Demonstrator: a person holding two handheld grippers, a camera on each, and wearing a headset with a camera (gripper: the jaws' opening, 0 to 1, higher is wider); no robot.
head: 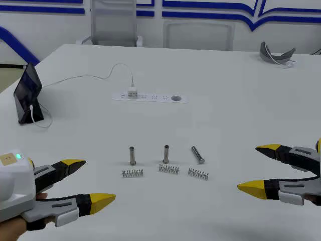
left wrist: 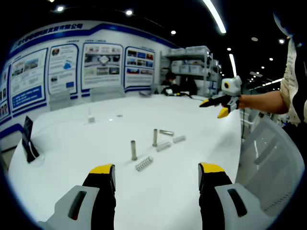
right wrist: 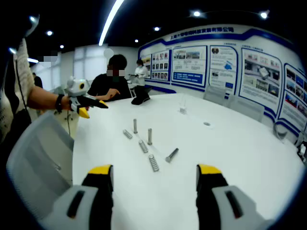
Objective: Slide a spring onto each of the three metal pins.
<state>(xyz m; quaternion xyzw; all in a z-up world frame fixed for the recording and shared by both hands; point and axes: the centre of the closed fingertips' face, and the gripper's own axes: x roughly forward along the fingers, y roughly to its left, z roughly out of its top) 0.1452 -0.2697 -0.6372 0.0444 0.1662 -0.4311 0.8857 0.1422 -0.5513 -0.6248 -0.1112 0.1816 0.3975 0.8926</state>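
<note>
White tabletop (head: 225, 100) bears pins (head: 166, 153), springs (head: 169, 169), a power strip (head: 150, 97); blue-striped wall (head: 210, 12) behind. Left gripper (head: 98, 181) and right gripper (head: 248, 167) hover, jaws spread wide.

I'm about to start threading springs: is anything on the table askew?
In the head view, the rightmost pin lies tipped on its side, while the left pin and middle pin stand upright. Nothing else stands out.

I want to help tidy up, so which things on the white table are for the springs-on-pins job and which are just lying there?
For the job:
- left pin, middle pin, right pin (lying down)
- left spring, middle spring, right spring

Just lying about:
- power strip with white charger
- dark tablet
- grey band
</note>
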